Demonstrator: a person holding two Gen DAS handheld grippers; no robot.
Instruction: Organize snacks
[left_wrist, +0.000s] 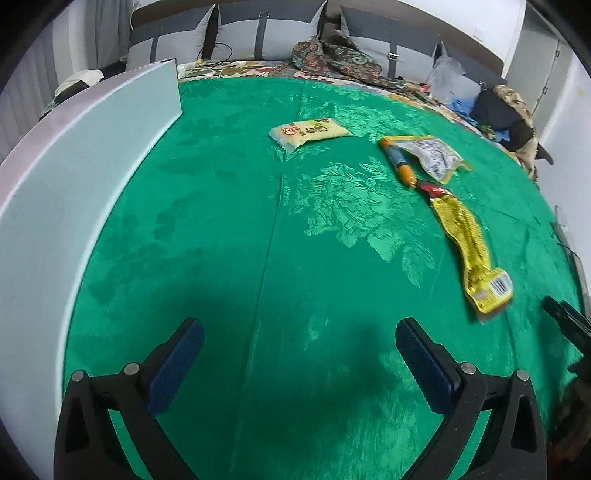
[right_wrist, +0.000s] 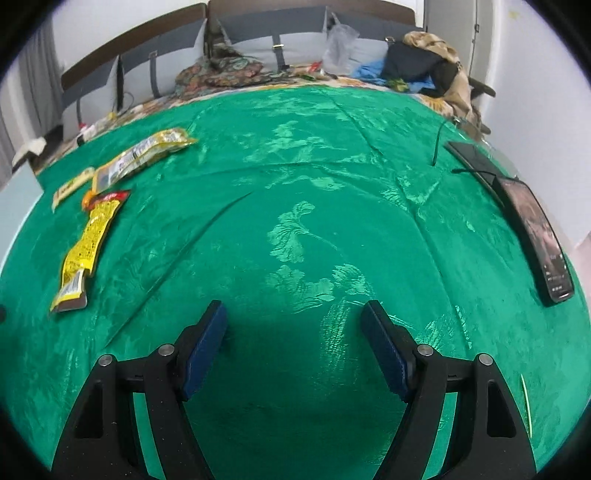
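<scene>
Left wrist: long yellow packet (left_wrist: 472, 251) right of, beyond fingers (left_wrist: 177, 363).

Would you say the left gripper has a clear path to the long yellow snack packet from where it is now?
Probably yes. The left gripper is open and empty over the bare green cloth, and the long yellow packet lies flat ahead to its right with nothing between them.

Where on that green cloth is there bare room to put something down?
Bare green patterned cloth stretches between the long yellow snack packet and the black phone. It is crowded where the orange-and-blue tube and clear printed pouch cluster.
</scene>
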